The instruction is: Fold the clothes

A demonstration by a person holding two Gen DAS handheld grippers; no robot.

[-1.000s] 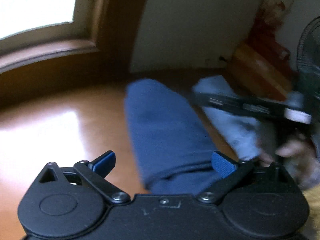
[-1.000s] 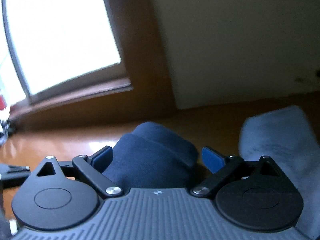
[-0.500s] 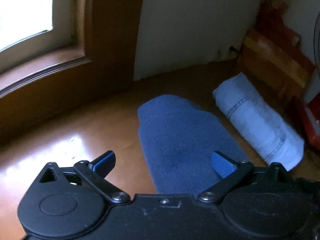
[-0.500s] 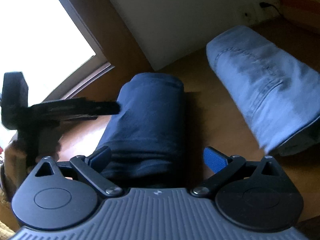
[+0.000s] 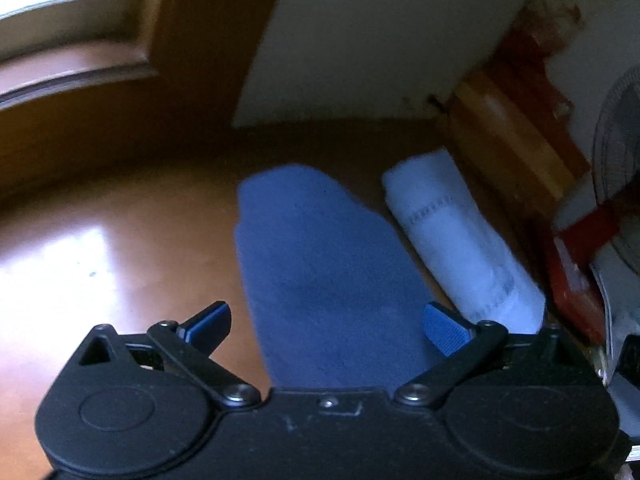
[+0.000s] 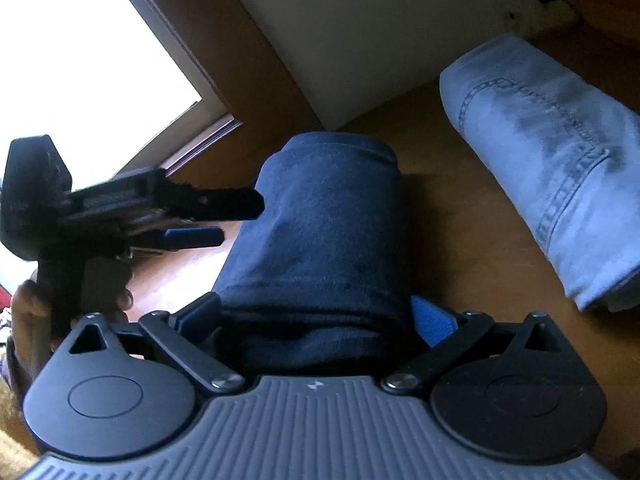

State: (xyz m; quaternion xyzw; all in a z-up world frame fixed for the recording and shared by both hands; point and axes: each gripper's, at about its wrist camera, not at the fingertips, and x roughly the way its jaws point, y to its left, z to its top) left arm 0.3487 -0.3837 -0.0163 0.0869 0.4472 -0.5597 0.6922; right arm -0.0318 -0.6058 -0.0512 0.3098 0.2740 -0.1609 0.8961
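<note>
Right gripper (image 6: 316,318) now closer over navy fold (image 6: 324,232), both grippers' jaws wide, empty; bare floor (image 5: 120,248) left.

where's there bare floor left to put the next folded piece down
The widest bare patch is the glossy wooden floor left of the dark blue folded garment, toward the window frame. Only a narrow strip separates that garment from the light denim roll. Right of the denim it is crowded by a fan.
</note>
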